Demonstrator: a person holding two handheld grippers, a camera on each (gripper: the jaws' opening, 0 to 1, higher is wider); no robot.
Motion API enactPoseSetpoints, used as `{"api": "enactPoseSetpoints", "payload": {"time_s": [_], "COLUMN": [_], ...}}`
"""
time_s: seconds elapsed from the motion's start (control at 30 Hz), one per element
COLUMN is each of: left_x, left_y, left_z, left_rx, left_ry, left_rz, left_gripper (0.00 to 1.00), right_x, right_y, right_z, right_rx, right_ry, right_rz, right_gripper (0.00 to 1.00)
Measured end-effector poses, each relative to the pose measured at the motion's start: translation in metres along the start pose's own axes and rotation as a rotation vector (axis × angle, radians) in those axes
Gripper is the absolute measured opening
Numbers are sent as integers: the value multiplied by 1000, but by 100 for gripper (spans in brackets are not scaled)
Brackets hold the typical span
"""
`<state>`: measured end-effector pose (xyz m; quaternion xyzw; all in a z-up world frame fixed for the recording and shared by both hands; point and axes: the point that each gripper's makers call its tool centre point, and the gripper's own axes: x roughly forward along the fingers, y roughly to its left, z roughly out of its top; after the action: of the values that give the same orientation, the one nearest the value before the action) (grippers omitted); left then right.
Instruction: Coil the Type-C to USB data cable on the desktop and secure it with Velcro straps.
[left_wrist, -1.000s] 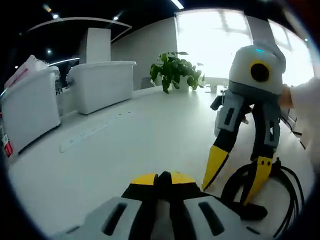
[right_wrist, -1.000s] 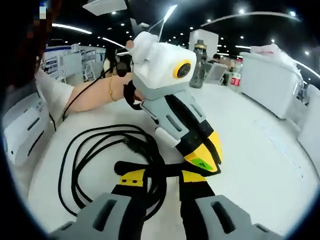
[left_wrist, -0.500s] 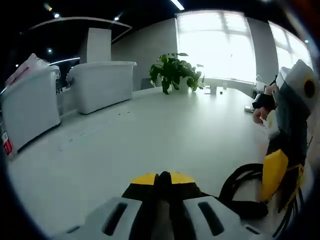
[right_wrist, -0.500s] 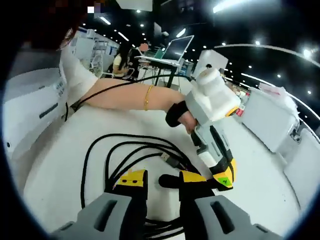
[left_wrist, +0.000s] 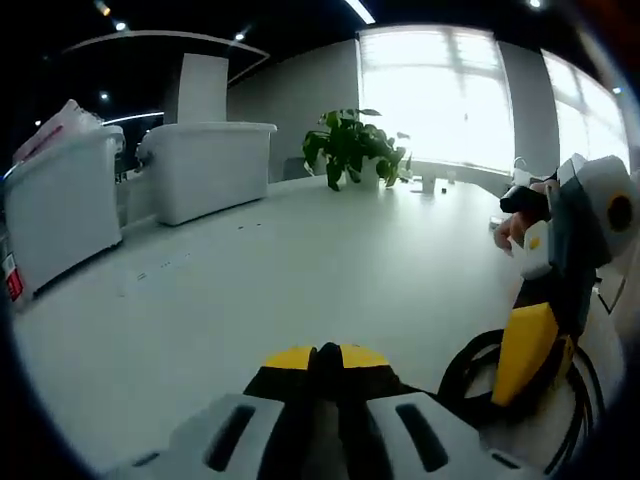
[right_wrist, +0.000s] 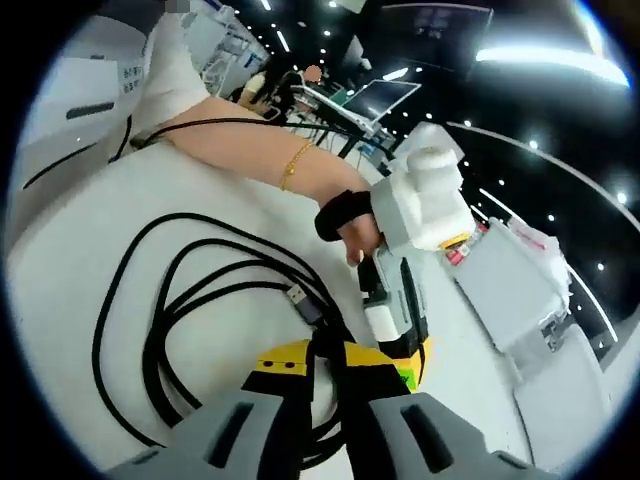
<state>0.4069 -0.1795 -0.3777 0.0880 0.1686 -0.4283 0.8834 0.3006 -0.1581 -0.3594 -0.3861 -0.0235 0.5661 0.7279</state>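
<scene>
A broad white table (left_wrist: 300, 270) carries everything. At its far left side in the left gripper view stand two big white bins (left_wrist: 205, 170), with a leafy potted plant (left_wrist: 350, 145) far off before bright windows. The black data cable (right_wrist: 180, 300) lies on the table in several loose loops, near the person's bare forearm (right_wrist: 250, 165), which wears a thin bracelet. Its metal USB plug (right_wrist: 298, 297) points free just beside the claws.

The left claw (left_wrist: 328, 356) is clenched, yellow tips pressed together, and a black piece runs from it to the right toward the cable; I cannot tell what it is. The right claw (right_wrist: 325, 360) is nearly closed around black cable strands bunched between its yellow tips, touching the left claw's tip at the coil's near right edge.
</scene>
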Motion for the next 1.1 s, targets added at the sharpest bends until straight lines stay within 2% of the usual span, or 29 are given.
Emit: {"api": "enactPoseSetpoints", "payload": {"time_s": [0.1, 0.17, 0.23, 0.3, 0.33, 0.4, 0.53, 0.8, 0.87, 0.97, 1.1], "left_x": [0, 0, 0, 0, 0, 0, 0, 0, 0, 1, 0], "left_y": [0, 1, 1, 1, 1, 1, 0, 0, 0, 1, 1], "left_z": [0, 0, 0, 0, 0, 0, 0, 0, 0, 0, 0], "left_rx": [-5, -14, -18, -21, -21, -20, -21, -28, -30, -34, -36], "left_ry": [-1, -3, -5, -7, -7, -7, -7, -12, -12, -15, -16], "left_rz": [1, 2, 1, 0, 0, 0, -1, -3, -4, -4, -3], "left_gripper": [9, 9, 9, 9, 8, 8, 8, 8, 8, 8, 7], "right_x": [0, -2, -5, -7, -7, -11, -12, 0, 3, 4, 6], "right_y": [0, 9, 16, 20, 17, 15, 5, 9, 9, 14, 13], "right_z": [0, 1, 5, 1, 2, -1, -6, -5, -6, -3, -2], "right_rx": [1, -10, -54, -98, -128, -121, -125, -139, -139, -205, -201], "right_ry": [-6, -16, -33, -10, -21, -8, 3, -17, -20, -32, -38], "right_rz": [2, 45, 72, 92, 73, 80, 47, 53, 48, 65, 66], "right_gripper": [8, 12, 15, 18, 18, 18, 17, 6, 7, 7, 7]}}
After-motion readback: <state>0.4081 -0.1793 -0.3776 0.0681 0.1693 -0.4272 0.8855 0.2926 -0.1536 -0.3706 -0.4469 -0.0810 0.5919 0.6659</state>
